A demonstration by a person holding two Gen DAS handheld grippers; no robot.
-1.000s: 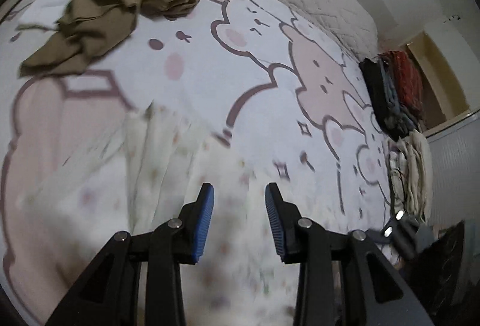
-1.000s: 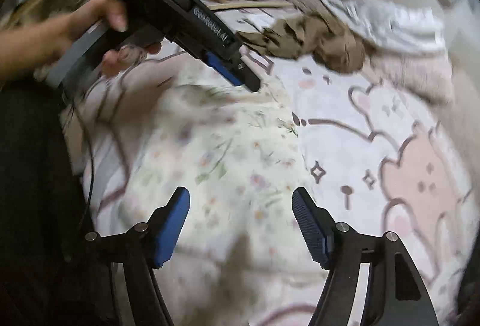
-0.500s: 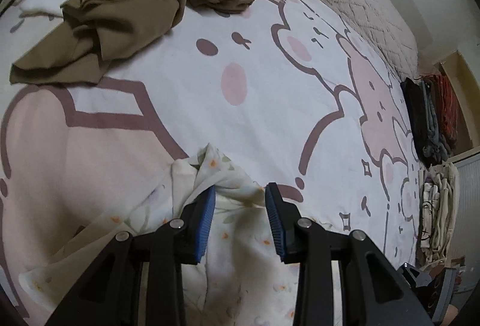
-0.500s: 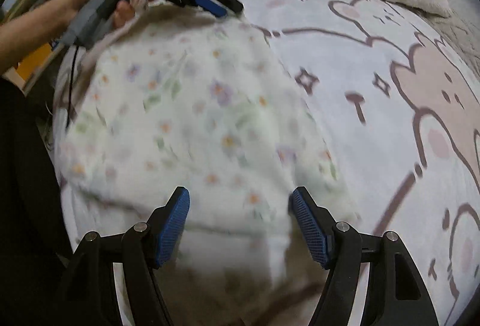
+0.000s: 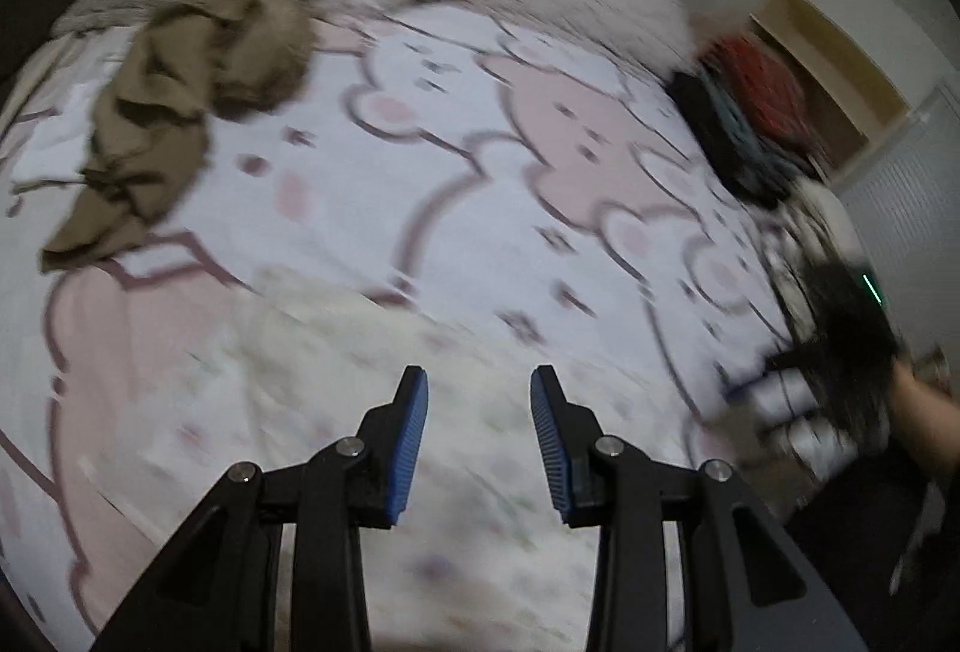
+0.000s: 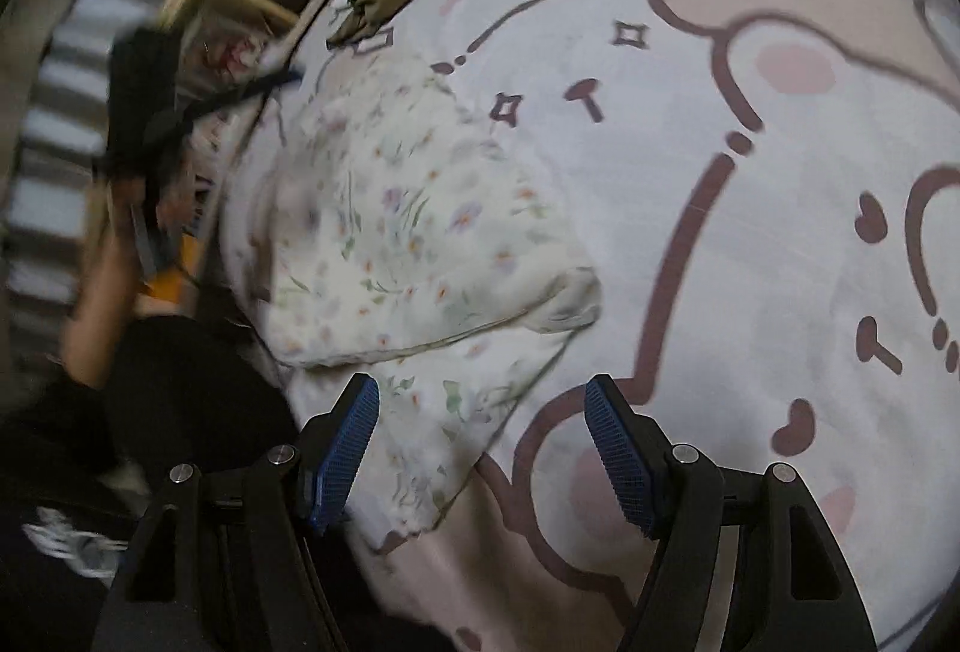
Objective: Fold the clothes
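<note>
Floral garment point(image 6: 420, 232) folded at frame centre on cartoon bedsheet point(image 6: 750, 244), left gripper point(image 5: 479, 436) released, right gripper point(image 6: 482, 448) released, olive garment point(image 5: 180, 112) upper left.

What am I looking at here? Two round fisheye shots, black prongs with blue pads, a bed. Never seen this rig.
There is no robot: a person holds a two-finger gripper in each hand, with a camera on each looking along the fingers. One picture is from the left gripper, the other from the right gripper. Both are open and hold nothing. Below them a floral garment lies on a bear-print bedsheet. A crumpled olive garment lies farther up the bed, and stacks of folded clothes sit at the far edge. The left view is motion-blurred.
</note>
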